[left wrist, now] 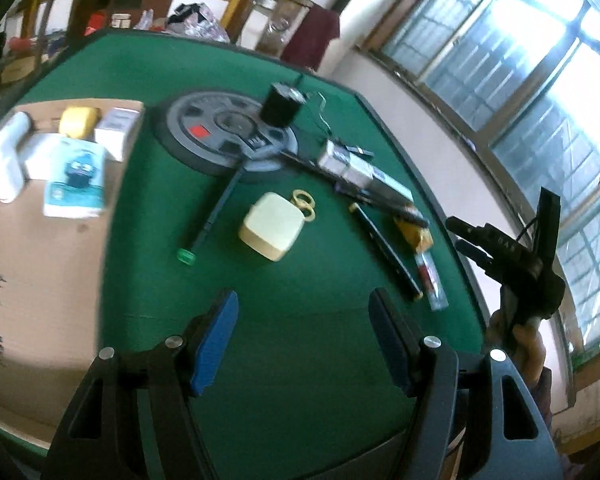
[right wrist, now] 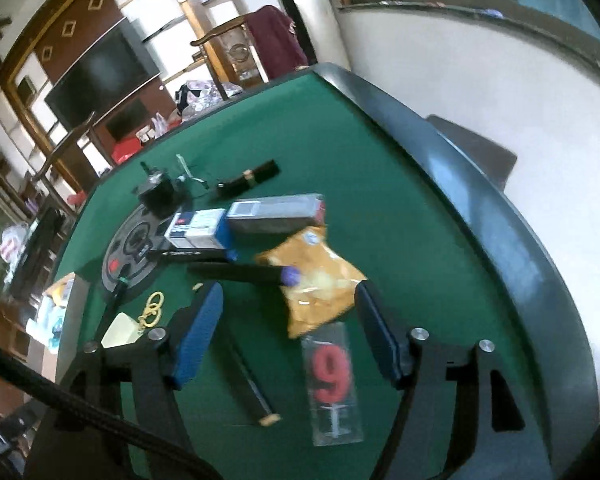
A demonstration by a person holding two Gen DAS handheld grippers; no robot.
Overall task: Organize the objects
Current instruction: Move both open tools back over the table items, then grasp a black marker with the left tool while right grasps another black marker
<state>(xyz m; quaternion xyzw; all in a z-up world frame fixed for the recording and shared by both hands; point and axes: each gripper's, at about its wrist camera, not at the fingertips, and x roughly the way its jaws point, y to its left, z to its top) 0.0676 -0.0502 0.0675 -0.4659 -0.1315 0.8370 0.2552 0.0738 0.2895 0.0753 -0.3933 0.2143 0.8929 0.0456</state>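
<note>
Both grippers hang wide apart and empty above the green table (left wrist: 300, 360): left gripper (left wrist: 302, 340) short of the cream case (left wrist: 271, 226), right gripper (right wrist: 287, 332) over the number-nine candle packet (right wrist: 334, 380), near the yellow snack bag (right wrist: 316, 284).

Boxes (left wrist: 75, 160) sit on the cardboard sheet (left wrist: 39, 280) at the table's (left wrist: 300, 360) left. The round disc (left wrist: 227, 128) lies behind the square case (left wrist: 271, 226), a cylinder (left wrist: 280, 106) on its far rim. Right of the case, a snack bag (right wrist: 320, 284) lies just behind the numbered packet (right wrist: 334, 380).
</note>
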